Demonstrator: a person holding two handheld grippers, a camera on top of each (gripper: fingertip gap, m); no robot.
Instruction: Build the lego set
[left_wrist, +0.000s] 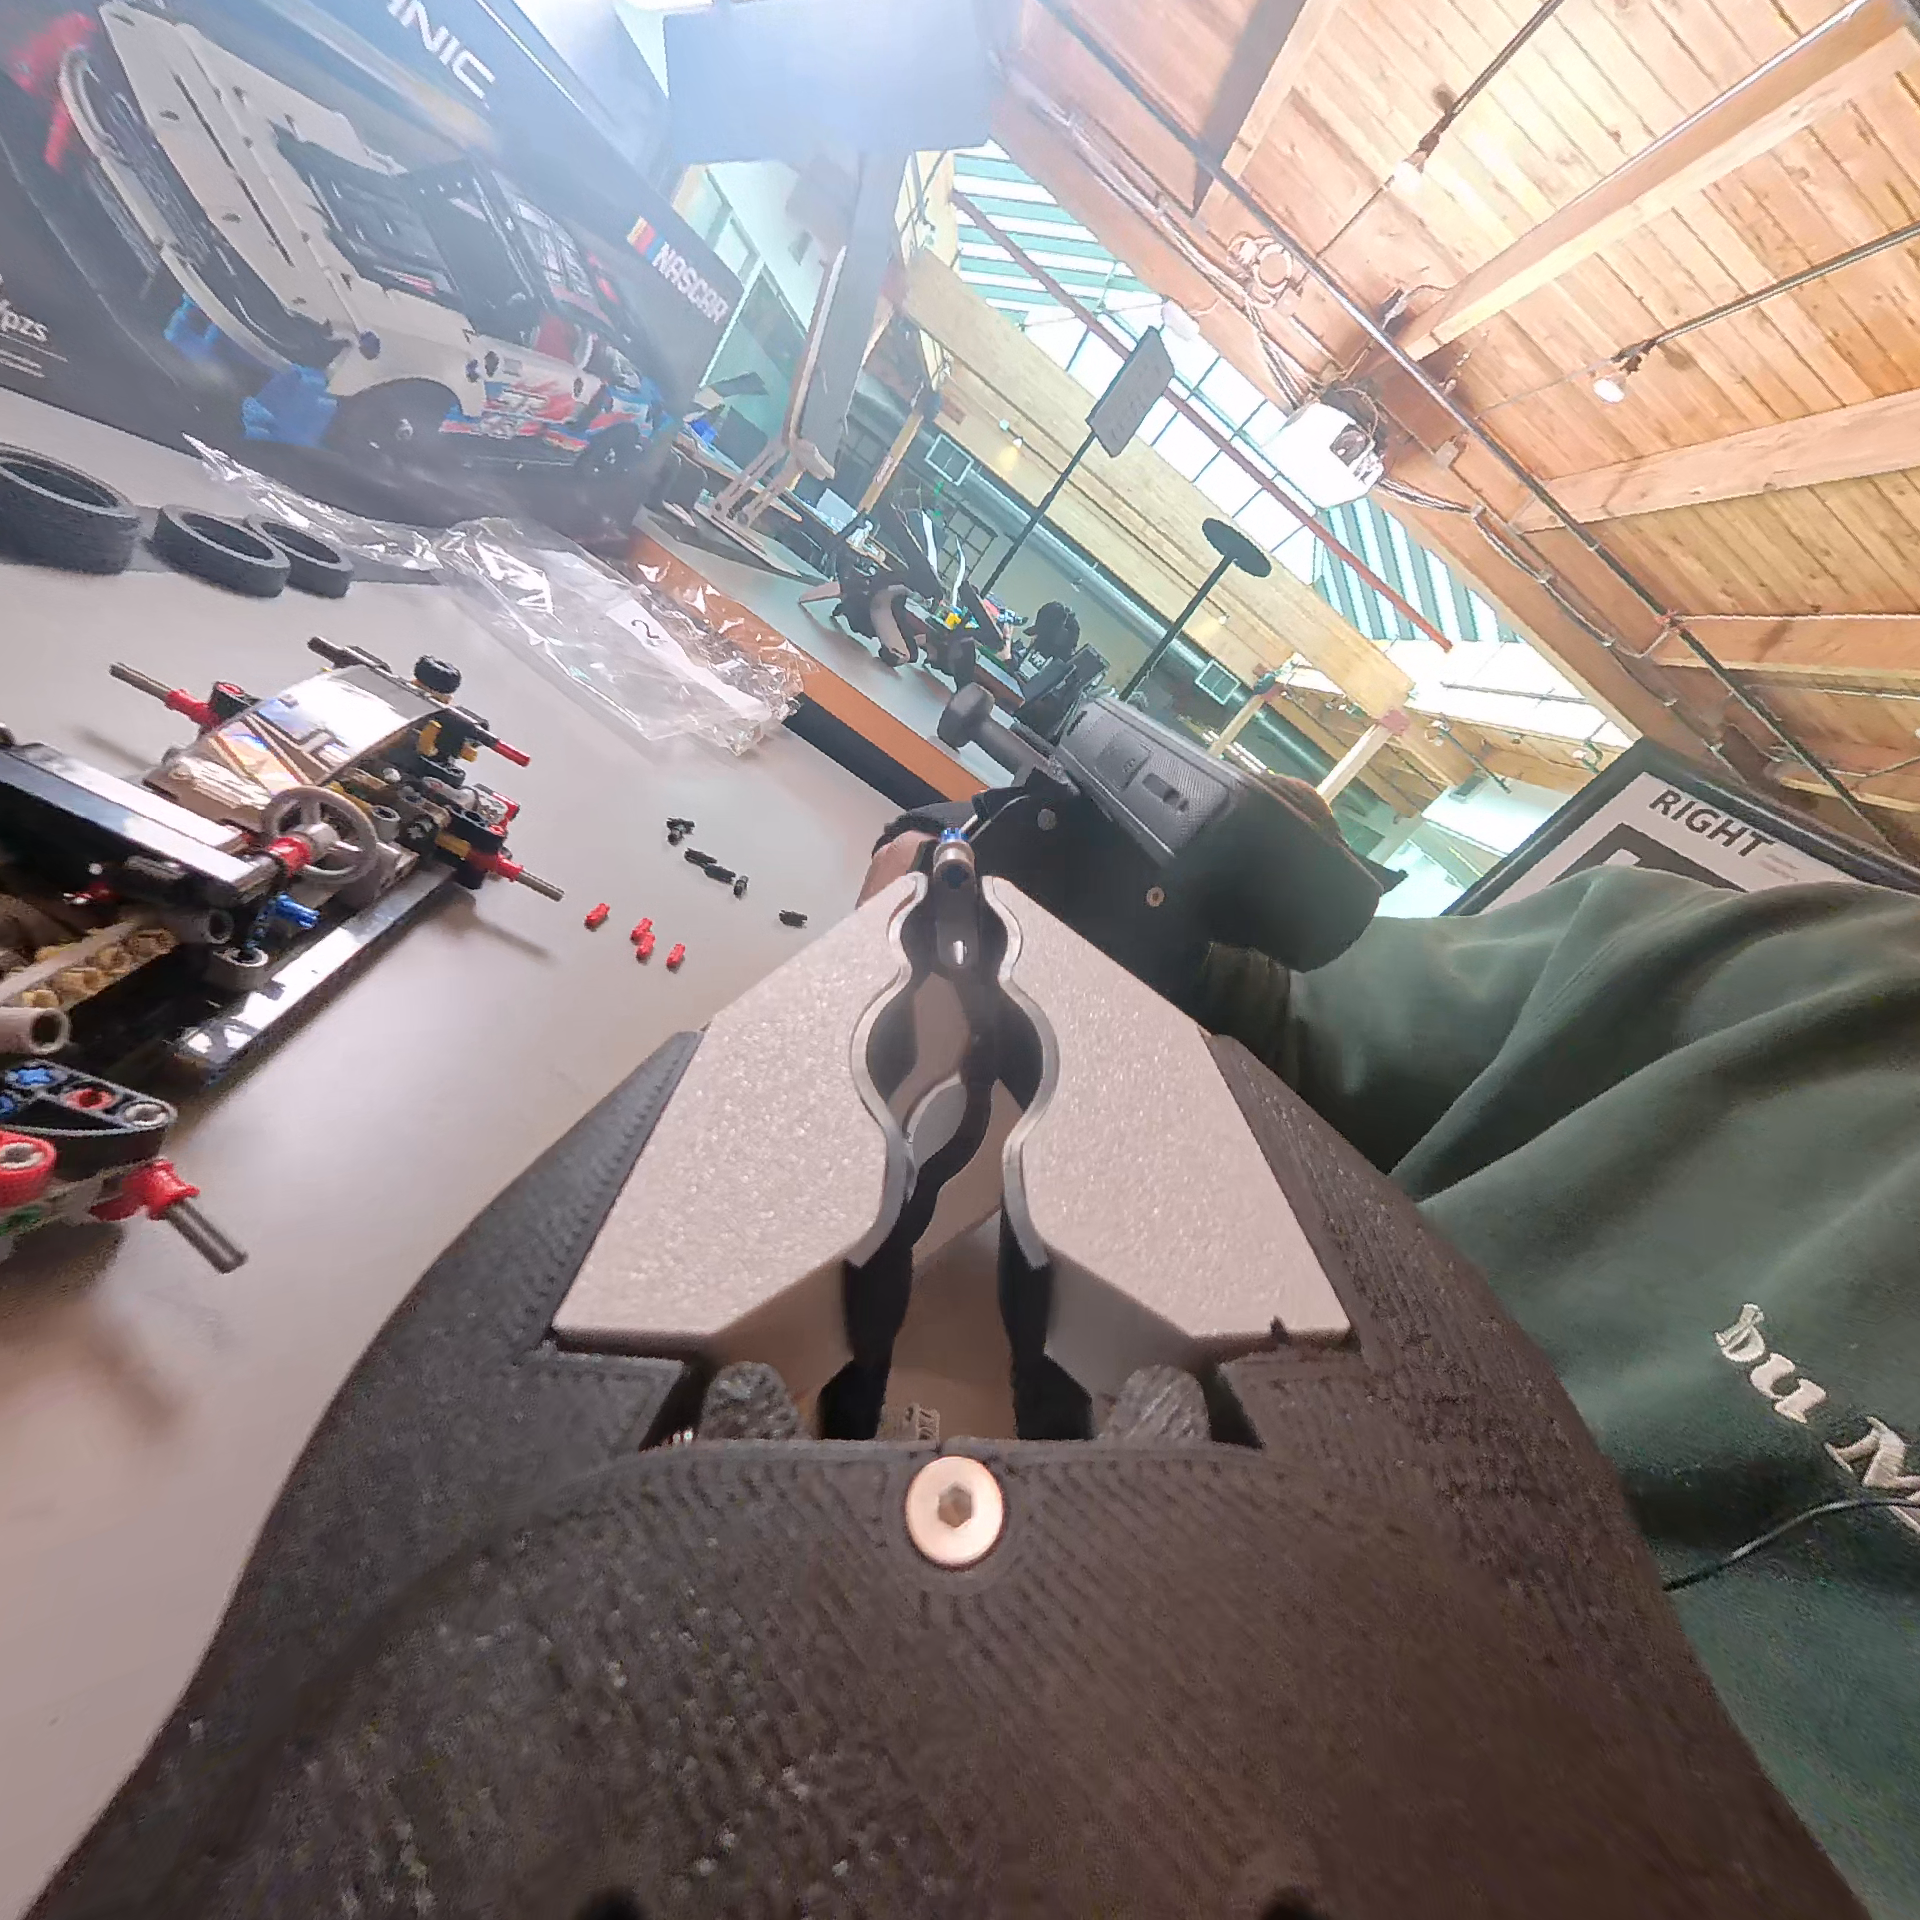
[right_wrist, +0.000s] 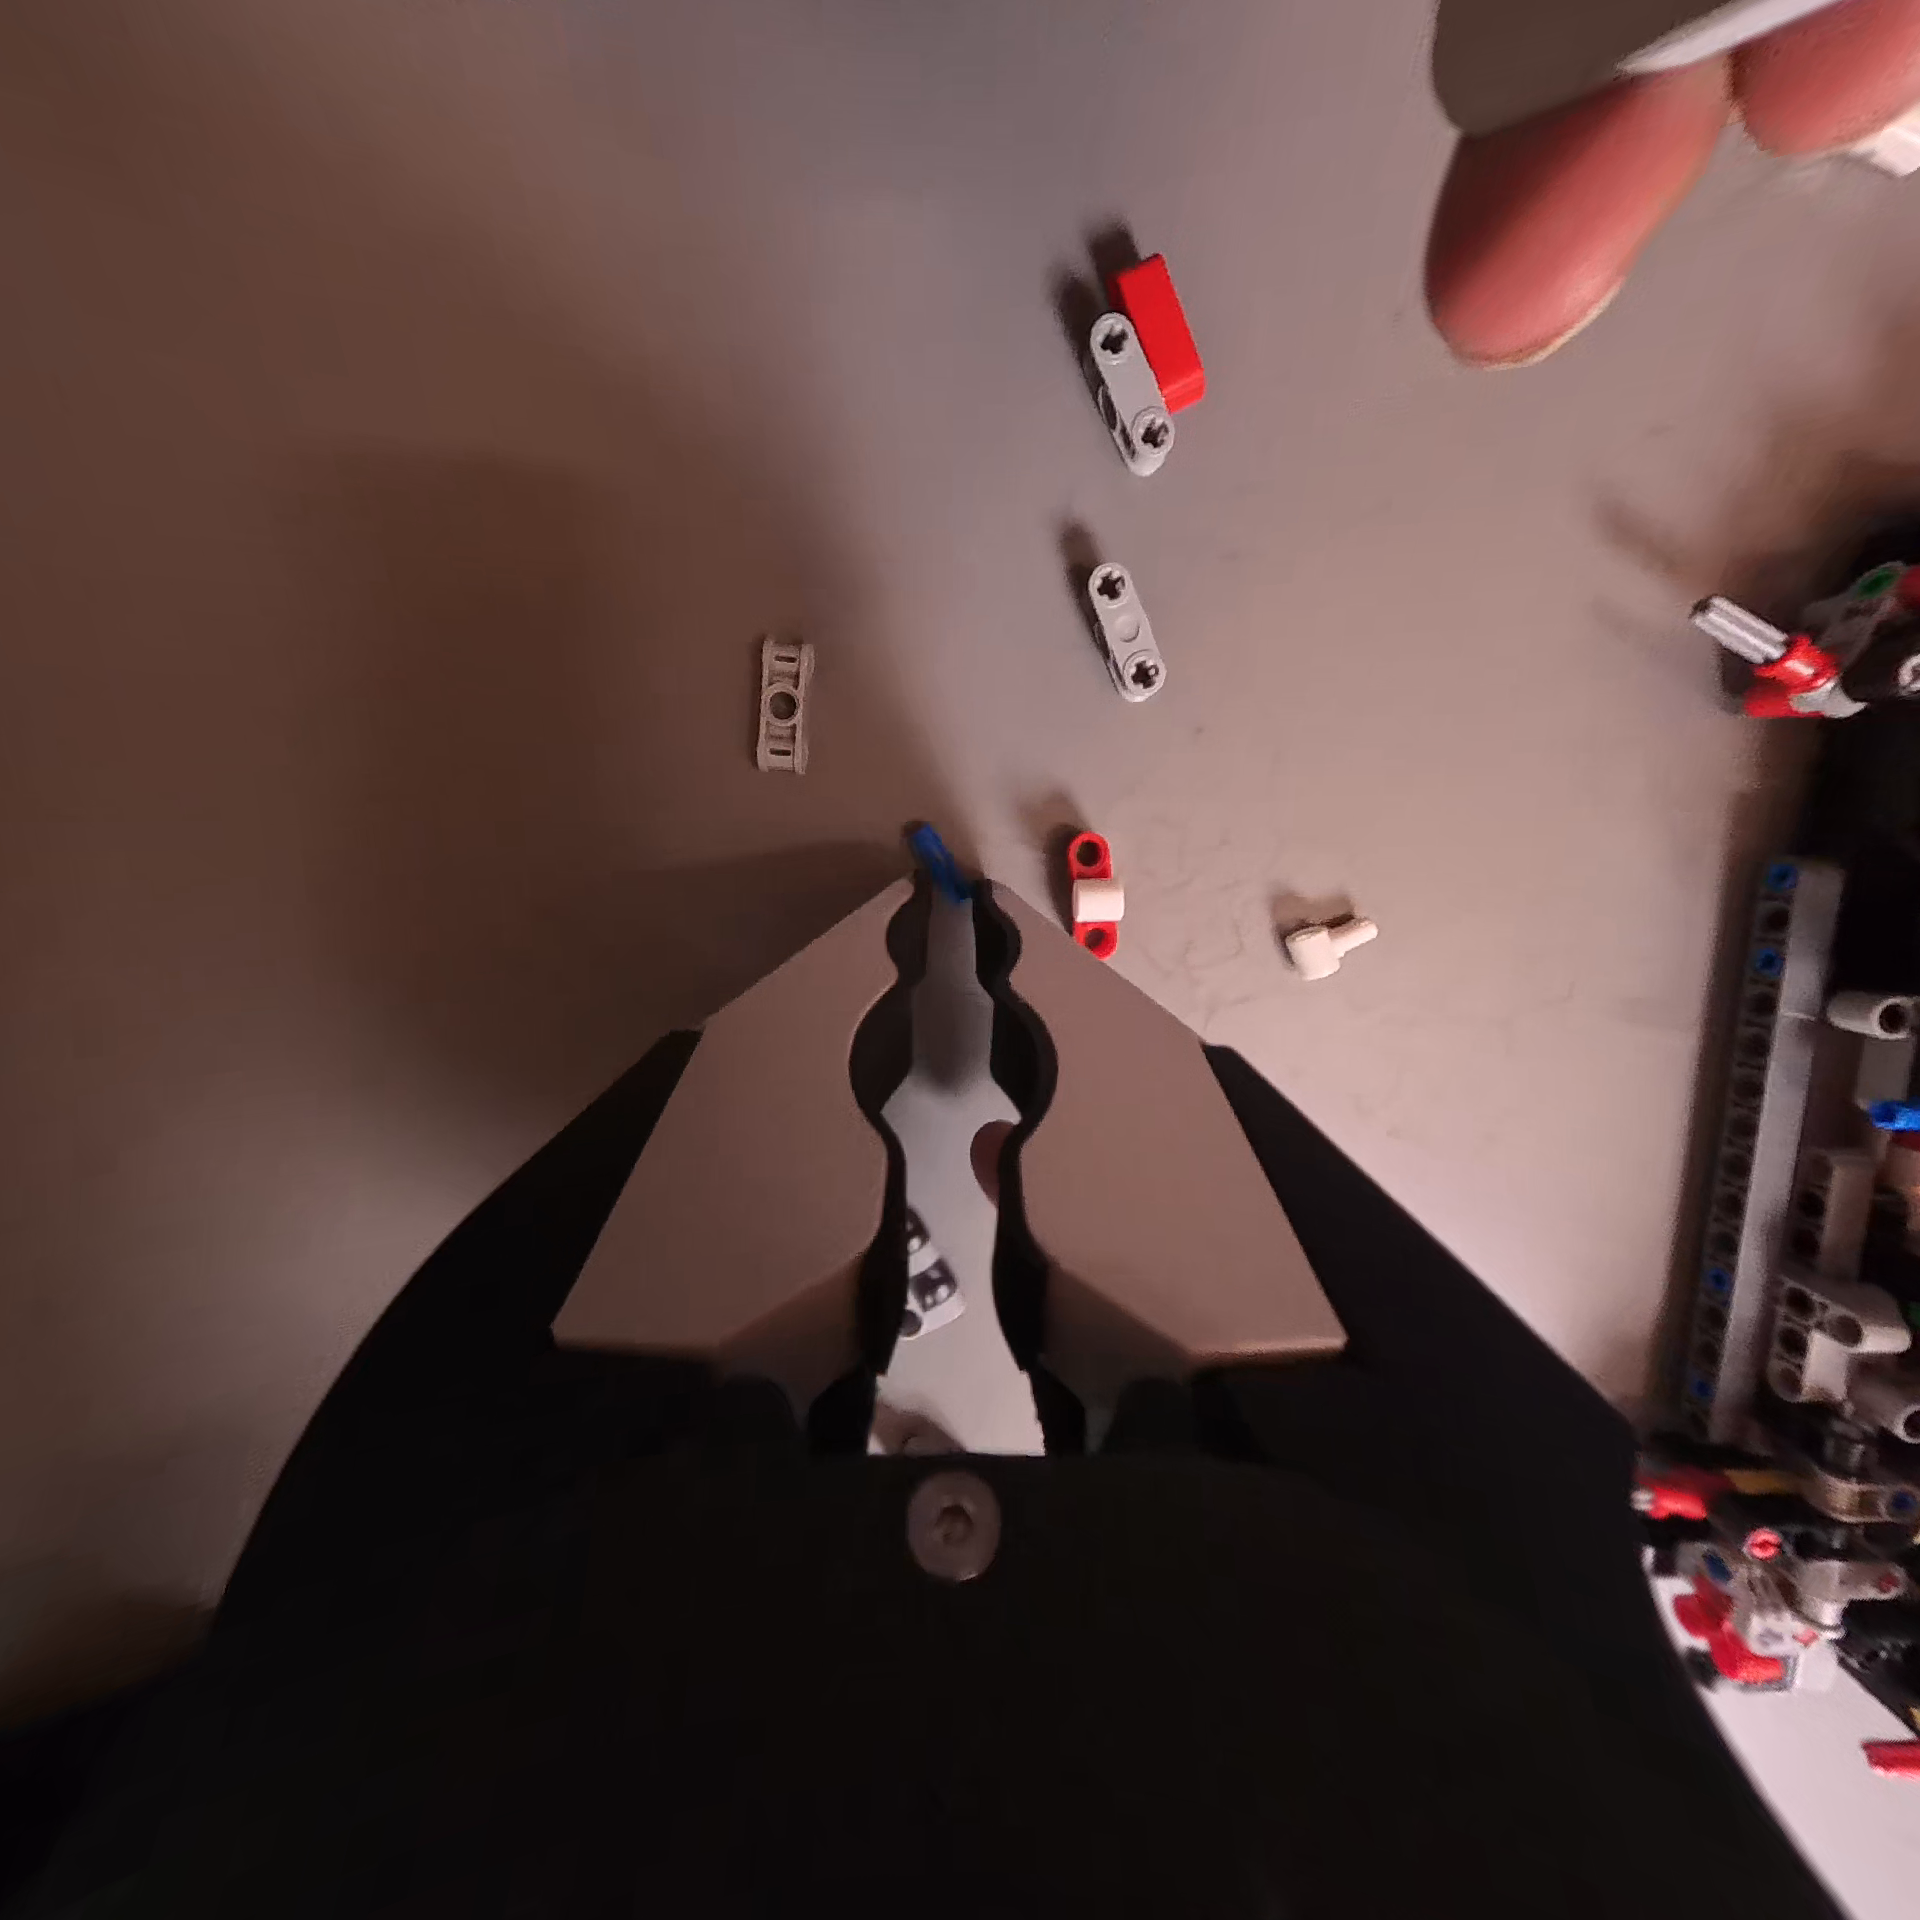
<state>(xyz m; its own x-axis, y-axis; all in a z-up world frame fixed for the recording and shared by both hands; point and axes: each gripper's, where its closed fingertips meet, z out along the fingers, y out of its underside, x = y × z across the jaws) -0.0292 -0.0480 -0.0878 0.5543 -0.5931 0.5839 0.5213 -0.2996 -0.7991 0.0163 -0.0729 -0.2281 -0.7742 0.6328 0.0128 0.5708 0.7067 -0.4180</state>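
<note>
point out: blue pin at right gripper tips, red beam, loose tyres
blue pin (right_wrist: 938, 862), right wrist view, on its exposed shaft.
red beam (right_wrist: 1162, 327), right wrist view, on its top face.
loose tyres (left_wrist: 220, 549), left wrist view, on the middle tyre's tread.

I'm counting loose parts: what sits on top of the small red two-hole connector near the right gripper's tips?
A small white sleeve piece lies across the middle of the red two-hole connector, leaving both red ends showing. Whatever is under the sleeve is covered.

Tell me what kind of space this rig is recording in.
Probably a shared workshop or maker space in a loft-style building: exposed timber ceiling with conduit, other worktables cluttered with gear, and a grey table spread with a half-built lego car.
</note>
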